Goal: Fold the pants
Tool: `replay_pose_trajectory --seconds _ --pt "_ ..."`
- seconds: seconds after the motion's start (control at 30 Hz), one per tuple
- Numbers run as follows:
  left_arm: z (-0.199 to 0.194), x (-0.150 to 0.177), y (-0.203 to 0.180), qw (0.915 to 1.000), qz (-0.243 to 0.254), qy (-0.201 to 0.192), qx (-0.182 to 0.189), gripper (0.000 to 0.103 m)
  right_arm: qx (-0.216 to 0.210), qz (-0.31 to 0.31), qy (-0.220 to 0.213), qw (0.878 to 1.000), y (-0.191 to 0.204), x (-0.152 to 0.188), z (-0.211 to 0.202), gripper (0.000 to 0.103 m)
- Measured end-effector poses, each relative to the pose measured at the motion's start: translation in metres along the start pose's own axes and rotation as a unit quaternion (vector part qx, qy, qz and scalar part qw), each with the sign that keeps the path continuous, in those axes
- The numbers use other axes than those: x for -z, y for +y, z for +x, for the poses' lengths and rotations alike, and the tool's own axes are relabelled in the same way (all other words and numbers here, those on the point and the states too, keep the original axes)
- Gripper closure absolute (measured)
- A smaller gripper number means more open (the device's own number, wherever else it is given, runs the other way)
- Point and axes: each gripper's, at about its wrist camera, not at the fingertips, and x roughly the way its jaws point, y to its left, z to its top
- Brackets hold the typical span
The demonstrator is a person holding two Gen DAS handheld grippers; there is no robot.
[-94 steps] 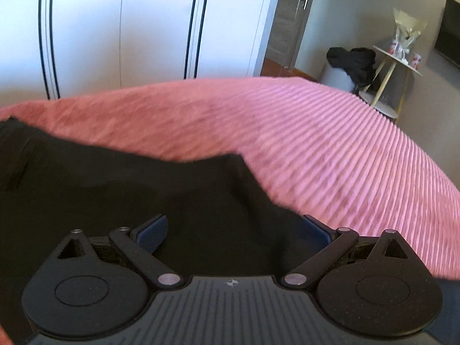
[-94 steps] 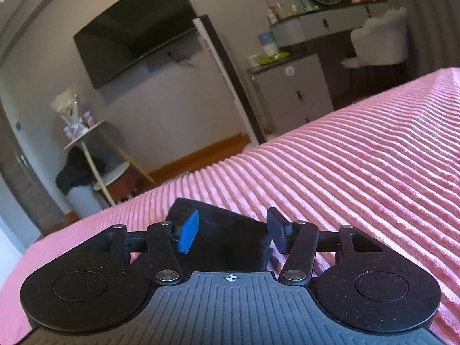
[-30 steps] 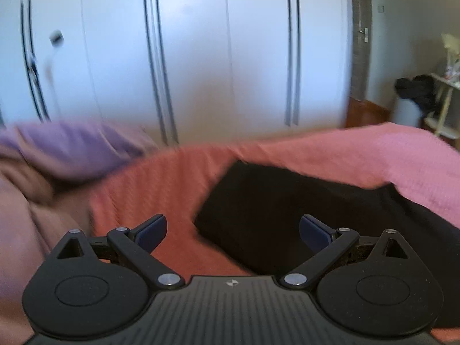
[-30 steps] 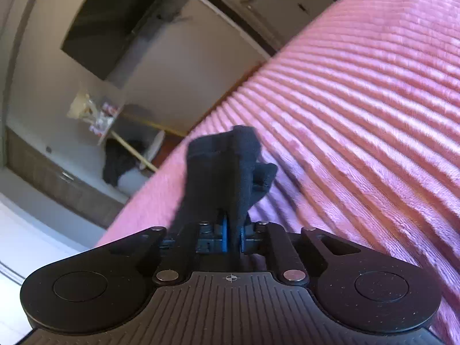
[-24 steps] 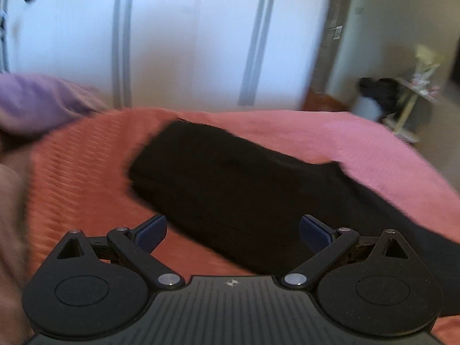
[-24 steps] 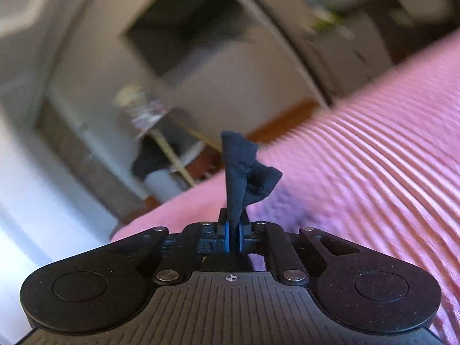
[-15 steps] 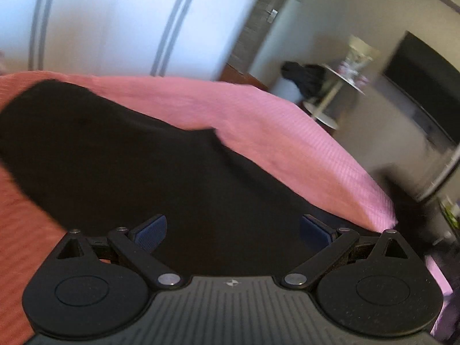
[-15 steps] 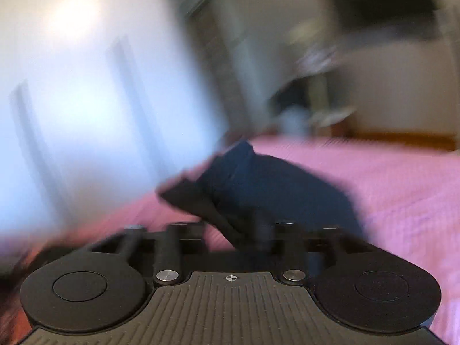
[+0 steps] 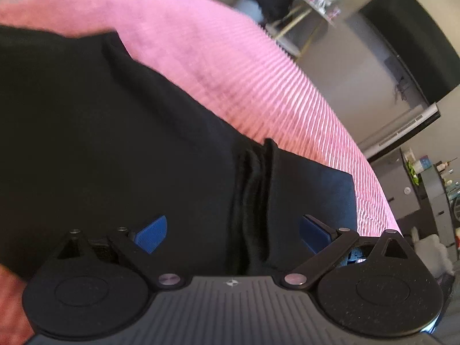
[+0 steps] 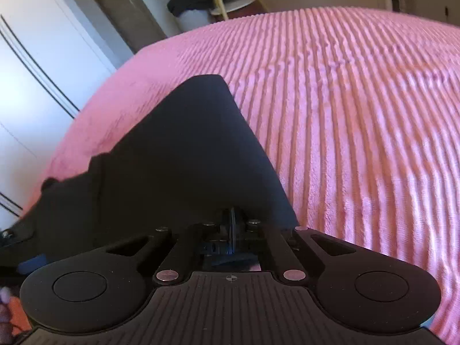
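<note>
Black pants (image 9: 120,132) lie on a pink ribbed bedspread (image 9: 258,66). In the left wrist view a folded-over leg end (image 9: 310,184) with a bunched crease lies on top of them at the right. My left gripper (image 9: 233,234) is open just above the pants, blue pads apart, holding nothing. My right gripper (image 10: 232,228) is shut on the pants (image 10: 184,149), pinching the leg end, which is doubled over the rest. The left gripper's edge shows in the right wrist view at the far left.
The pink bedspread (image 10: 359,100) stretches to the right. White wardrobe doors (image 10: 26,66) stand on the left. A side table (image 9: 304,14) and a bin with dark clothes (image 10: 189,5) stand past the bed's foot. A wall TV (image 9: 414,46) hangs beyond.
My right gripper shut on the leg end, lifted it and carried it leftwards over the pants. My left gripper stayed open and swung right, from the waist end to the fold.
</note>
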Motion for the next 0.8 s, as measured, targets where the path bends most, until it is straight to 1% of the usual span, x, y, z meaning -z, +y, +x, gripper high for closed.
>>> replay_pose_trajectory --seconds 0.1,0.17,0.2,0.23,0.27,0.3,0.33,0.37,0.4,0.47,0.53,0.57,0.6,0.63,0.67,0.7,0.8 --pt "0.029 -0.008 -0.012 0.9999 0.008 0.012 -0.009 0.004 -0.033 0.020 -0.023 0.999 -0.008 -0.007 -0.007 0.097" --pt "0.044 -0.007 -0.020 0.9993 0.018 0.024 -0.023 0.004 -0.045 0.025 -0.040 0.998 -0.013 -0.014 -0.009 0.091" --pt "0.052 -0.008 -0.021 0.9988 0.024 0.028 -0.033 0.004 -0.049 0.031 -0.044 0.997 -0.018 -0.019 -0.010 0.090" --pt "0.057 -0.004 -0.024 0.9985 0.031 0.027 -0.037 0.004 -0.054 0.037 -0.046 0.997 -0.018 -0.022 -0.009 0.090" --pt "0.060 -0.004 -0.025 0.9981 0.037 0.025 -0.041 0.004 -0.060 0.043 -0.047 0.996 -0.020 -0.026 -0.009 0.087" --pt "0.057 -0.003 -0.025 0.9983 0.038 0.022 -0.039 0.004 -0.065 0.047 -0.047 0.996 -0.023 -0.025 -0.013 0.086" --pt "0.052 -0.001 -0.024 0.9989 0.038 0.020 -0.020 0.004 -0.068 0.050 -0.047 0.995 -0.020 -0.025 -0.008 0.085" --pt "0.054 0.000 -0.023 0.9990 0.033 0.029 0.010 0.004 -0.071 0.050 -0.048 0.995 -0.021 -0.026 -0.008 0.084" --pt "0.058 0.000 -0.023 0.9987 0.023 0.037 0.028 0.004 -0.073 0.050 -0.049 0.995 -0.020 -0.025 -0.010 0.083" --pt "0.062 0.000 -0.019 0.9983 0.014 0.041 0.039 0.004 -0.082 0.048 -0.052 0.994 -0.019 -0.026 -0.009 0.077" --pt "0.063 -0.003 -0.010 0.9969 -0.011 0.041 0.066 0.005 -0.090 0.045 -0.056 0.993 -0.017 -0.027 -0.008 0.073" --pt "0.064 -0.004 -0.003 0.9943 -0.036 0.042 0.091 0.017 -0.094 0.043 -0.058 0.993 -0.017 -0.026 -0.008 0.073" --pt "0.067 -0.006 0.004 0.9895 -0.065 0.052 0.119 0.031 -0.097 0.043 -0.060 0.993 -0.017 -0.026 -0.008 0.072" --pt "0.072 -0.007 0.009 0.9865 -0.086 0.059 0.126 0.038 -0.100 0.044 -0.063 0.992 -0.017 -0.028 -0.004 0.072" --pt "0.075 -0.007 0.010 0.9864 -0.093 0.064 0.120 0.050 -0.107 0.047 -0.067 0.991 -0.017 -0.028 -0.005 0.072" --pt "0.078 -0.007 0.010 0.9873 -0.092 0.067 0.111 0.055 -0.115 0.049 -0.072 0.990 -0.017 -0.028 -0.006 0.072" --pt "0.083 -0.007 0.004 0.9883 -0.081 0.071 0.108 0.056 -0.132 0.045 -0.085 0.987 -0.013 -0.027 -0.011 0.072"
